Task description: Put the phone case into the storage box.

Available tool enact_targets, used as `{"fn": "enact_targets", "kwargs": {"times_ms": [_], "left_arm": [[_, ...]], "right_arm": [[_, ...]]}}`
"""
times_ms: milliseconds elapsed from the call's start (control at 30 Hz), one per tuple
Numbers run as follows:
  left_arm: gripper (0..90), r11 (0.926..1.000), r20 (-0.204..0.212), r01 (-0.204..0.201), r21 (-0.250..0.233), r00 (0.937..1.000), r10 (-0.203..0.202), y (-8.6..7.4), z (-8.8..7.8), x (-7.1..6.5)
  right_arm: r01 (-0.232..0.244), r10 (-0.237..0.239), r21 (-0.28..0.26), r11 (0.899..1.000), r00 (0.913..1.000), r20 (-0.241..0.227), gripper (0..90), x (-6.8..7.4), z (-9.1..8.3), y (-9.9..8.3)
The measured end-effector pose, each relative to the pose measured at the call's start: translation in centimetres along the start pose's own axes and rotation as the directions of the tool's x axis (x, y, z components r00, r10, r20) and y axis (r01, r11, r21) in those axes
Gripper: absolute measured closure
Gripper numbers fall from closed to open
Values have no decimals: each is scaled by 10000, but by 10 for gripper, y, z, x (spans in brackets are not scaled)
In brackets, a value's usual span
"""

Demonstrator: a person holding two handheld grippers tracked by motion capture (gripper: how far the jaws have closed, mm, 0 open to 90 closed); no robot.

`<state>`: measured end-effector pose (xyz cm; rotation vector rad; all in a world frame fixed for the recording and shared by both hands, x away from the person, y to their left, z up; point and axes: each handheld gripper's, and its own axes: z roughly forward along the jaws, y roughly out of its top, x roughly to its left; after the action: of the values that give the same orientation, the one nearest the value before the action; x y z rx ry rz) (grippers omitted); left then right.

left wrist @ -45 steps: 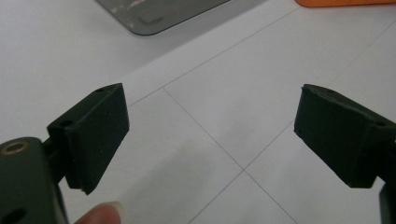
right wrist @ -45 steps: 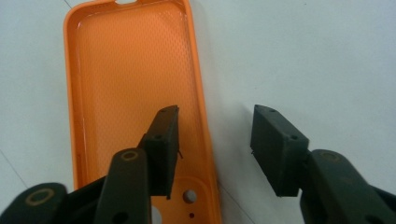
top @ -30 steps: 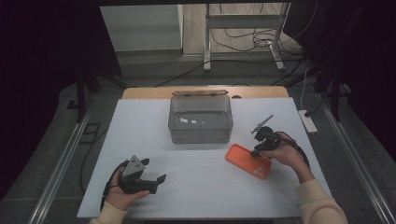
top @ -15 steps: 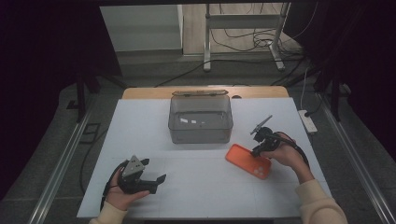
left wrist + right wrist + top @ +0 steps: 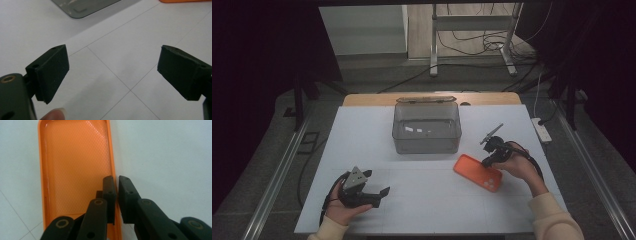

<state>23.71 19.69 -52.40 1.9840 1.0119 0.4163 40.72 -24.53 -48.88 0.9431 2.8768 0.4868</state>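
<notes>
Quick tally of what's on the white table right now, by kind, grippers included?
Orange phone case: 1, its side wall pinched by the right gripper
Clear grey box: 1
Grippers: 2, the left gripper open over bare table
Total: 4

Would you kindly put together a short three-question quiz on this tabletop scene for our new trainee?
1. True or false: the right gripper has its jaws closed on the long side wall of the orange phone case.
2. How do the left gripper's jaws stand? A) wide apart over bare table B) clamped on the case
3. What stands behind the case, toward the table's far edge?

Key: 1 true; 2 A; 3 a clear plastic box.
</notes>
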Motion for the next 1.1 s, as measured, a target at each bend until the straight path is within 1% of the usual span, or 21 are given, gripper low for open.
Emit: {"fn": "enact_targets", "kwargs": {"times_ms": [633,1100], "left_arm": [[107,10000,-10,18,-8,10000,-18,0,0,0],[107,10000,-1,30,3,10000,-30,0,0,1]], "right_arm": [[-70,69,24,10000,9997,251,876,0,-1,0],[253,-252,-13,9997,9992,307,886,1,-4,-1]]}}
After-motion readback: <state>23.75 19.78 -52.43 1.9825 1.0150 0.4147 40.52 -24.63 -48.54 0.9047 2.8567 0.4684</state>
